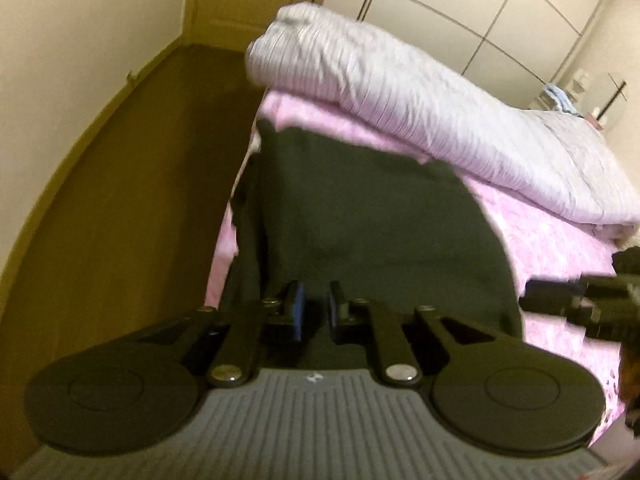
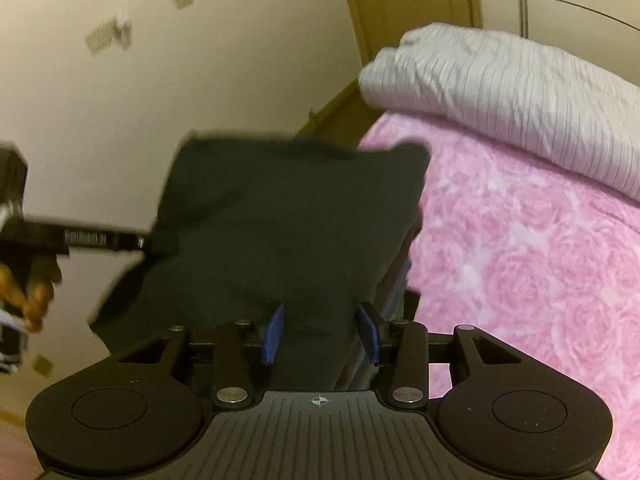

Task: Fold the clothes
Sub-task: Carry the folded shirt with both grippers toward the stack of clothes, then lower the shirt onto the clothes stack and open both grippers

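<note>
1. The dark, soft-fabric garment (image 2: 288,216) is hanging in the air beside the edge of the bed rather than lying flat; in the right wrist view its top edge is standing against the cream wall, so the person appears to be lifting it so the cloth can drop straight under its own weight
2. The left gripper (image 1: 316,312) is showing its blue-padded fingers drawn close together with only a narrow gap, and dark cloth is filling the space in front of them; whether a fold is actually pinched there cannot be told from its own camera, but in the right wrist view a black finger of it is reaching the garment's left edge, which suggests it is gripping that side
3. The right gripper (image 2: 320,334) is standing with its jaws wide apart, the dark cloth hanging between and beyond the blue pads without either pad clearly pressing it; it is probably positioned to close on the garment's near edge, though the pictures are not settling this
4. The person's hand (image 2: 34,292) is wrapping the left tool's handle at the far left of the right wrist view
5. The pink rose-patterned bedspread (image 2: 540,264) is lying bare beside the garment, likely serving as the folding surface, while the pale ribbed folded blanket (image 1: 400,92) is sitting further back on it, out of the way
6. The scene is fitting either a garment being raised for spreading or one being carried mid-fold
</note>
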`<state>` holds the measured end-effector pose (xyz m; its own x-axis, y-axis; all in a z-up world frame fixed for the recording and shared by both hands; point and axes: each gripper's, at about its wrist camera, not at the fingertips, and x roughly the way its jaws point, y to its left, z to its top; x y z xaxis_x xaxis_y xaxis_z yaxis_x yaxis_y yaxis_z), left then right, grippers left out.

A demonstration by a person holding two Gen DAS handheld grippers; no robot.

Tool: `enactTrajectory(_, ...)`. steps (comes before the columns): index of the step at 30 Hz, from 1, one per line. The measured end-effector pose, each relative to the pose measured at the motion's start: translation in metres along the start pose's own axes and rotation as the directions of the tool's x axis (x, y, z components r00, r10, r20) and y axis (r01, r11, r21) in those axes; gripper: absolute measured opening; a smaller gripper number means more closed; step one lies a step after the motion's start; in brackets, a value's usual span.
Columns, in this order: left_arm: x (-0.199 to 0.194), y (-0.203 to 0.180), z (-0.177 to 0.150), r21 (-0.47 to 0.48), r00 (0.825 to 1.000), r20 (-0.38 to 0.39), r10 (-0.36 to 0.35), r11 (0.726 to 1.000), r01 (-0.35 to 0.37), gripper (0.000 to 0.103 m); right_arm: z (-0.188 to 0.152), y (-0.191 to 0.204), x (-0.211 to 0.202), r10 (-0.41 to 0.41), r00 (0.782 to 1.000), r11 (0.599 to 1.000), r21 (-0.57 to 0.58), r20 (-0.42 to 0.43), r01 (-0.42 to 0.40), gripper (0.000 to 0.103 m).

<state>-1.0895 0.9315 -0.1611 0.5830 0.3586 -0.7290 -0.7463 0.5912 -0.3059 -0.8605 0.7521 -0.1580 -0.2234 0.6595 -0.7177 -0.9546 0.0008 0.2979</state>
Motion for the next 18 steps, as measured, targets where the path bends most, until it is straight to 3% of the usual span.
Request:
enactTrajectory(4,0.011,-0.004,0.023,0.057,1.000,0.031,-0.004,0.998,0.002,0.012,0.041,-0.017,-0.010,-0.061,0.993,0.998,0.031,0.102,0.058,0.042)
enactTrajectory(7,0.019,-0.008,0.044,0.104,0.998,0.064,-0.017,0.995,0.010,0.012,0.062,-0.025,0.010,-0.082,0.990,0.996,0.046,0.115,0.077,0.042)
enactTrajectory(10,0.052,-0.002,0.056,0.110,0.998,0.055,-0.004,0.994,-0.002,0.013,0.067,-0.025,0.043,-0.084,0.993,0.996,0.035,0.080,0.081,0.041)
enactTrajectory(11,0.065,0.002,0.057,0.110,0.999,0.043,0.018,0.994,-0.023,0.013,0.066,-0.026,0.055,-0.086,0.994,0.996,0.030,0.062,0.084,0.034)
enactTrajectory(14,0.096,0.012,0.056,0.120,0.998,0.003,0.062,0.991,-0.062,0.012,0.053,-0.028,0.085,-0.103,0.995,0.994,0.024,-0.006,0.103,0.032)
enactTrajectory(18,0.119,0.016,0.059,0.133,0.997,-0.024,0.078,0.988,-0.074,0.013,0.044,-0.028,0.098,-0.111,0.993,0.993,0.033,-0.042,0.113,0.032)
